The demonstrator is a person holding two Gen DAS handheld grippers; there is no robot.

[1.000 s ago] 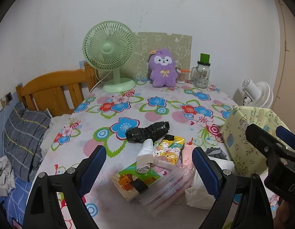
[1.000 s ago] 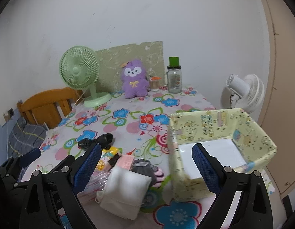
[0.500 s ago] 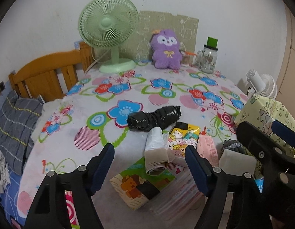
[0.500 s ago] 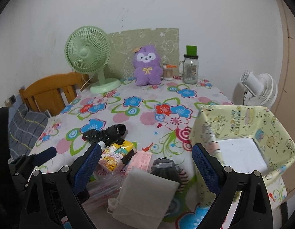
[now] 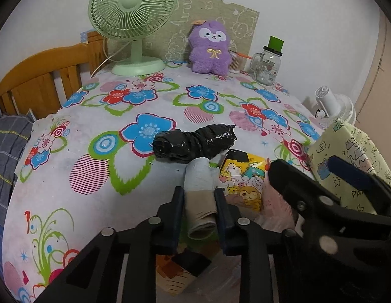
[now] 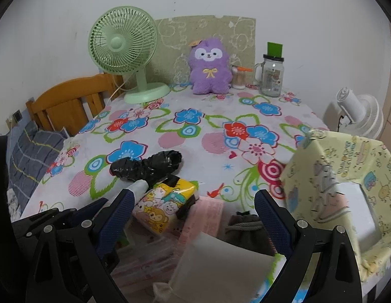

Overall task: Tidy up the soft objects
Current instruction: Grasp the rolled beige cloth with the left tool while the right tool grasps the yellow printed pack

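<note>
A rolled pale cloth point(image 5: 198, 174), white at the far end and beige near me, lies in a pile at the near edge of the flowered table point(image 5: 99, 197). My left gripper point(image 5: 199, 194) is closing on it, and both pads touch its sides. Just beyond lie a black wrapped roll point(image 5: 193, 142) and a yellow cartoon tissue pack point(image 5: 243, 176). My right gripper point(image 6: 193, 196) stands open above the tissue pack point(image 6: 165, 202), a pink pack point(image 6: 208, 217), a grey pouch point(image 6: 246, 227) and a white cloth point(image 6: 220, 260). A yellow fabric box point(image 6: 347, 171) stands at the right.
At the table's back stand a green fan point(image 5: 132, 12), a purple plush point(image 5: 210, 48) and a glass jar point(image 5: 267, 63). A wooden headboard point(image 5: 44, 75) and a checked pillow point(image 5: 6, 146) are at the left. A white fan point(image 5: 332, 106) sits beyond the right edge.
My left gripper has come down and forward over the pile and closed from wide open onto the pale roll. My right gripper has also moved lower and closer to the pile, staying open.
</note>
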